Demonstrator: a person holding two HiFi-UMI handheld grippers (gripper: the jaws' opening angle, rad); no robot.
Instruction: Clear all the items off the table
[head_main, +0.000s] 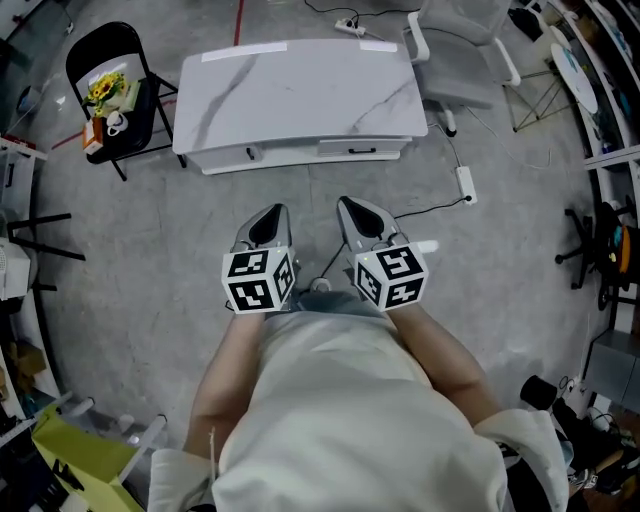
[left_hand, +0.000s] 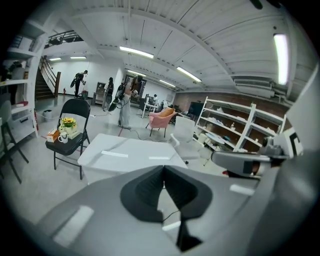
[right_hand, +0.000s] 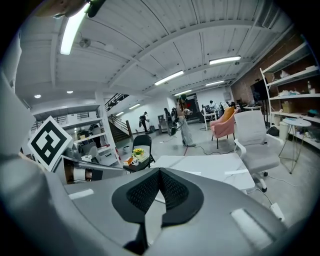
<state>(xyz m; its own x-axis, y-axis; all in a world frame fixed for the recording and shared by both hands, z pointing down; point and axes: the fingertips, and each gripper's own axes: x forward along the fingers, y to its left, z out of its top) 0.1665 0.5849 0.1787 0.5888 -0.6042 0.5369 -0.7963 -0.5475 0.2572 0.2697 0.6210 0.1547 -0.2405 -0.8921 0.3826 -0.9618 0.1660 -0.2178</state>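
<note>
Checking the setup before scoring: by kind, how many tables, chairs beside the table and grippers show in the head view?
marble table: 1
black folding chair: 1
grey office chair: 1
grippers: 2, the left gripper and the right gripper, both shut and empty
Total: 5

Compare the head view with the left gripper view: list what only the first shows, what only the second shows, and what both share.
Only the head view: the person's pale top and forearms.
Only the left gripper view: ceiling lights, a staircase, a pink armchair, shelving and distant people.
Both: the white table, the black folding chair carrying flowers and a mug, the white office chair, and the left gripper and right gripper, each with jaws together.
</note>
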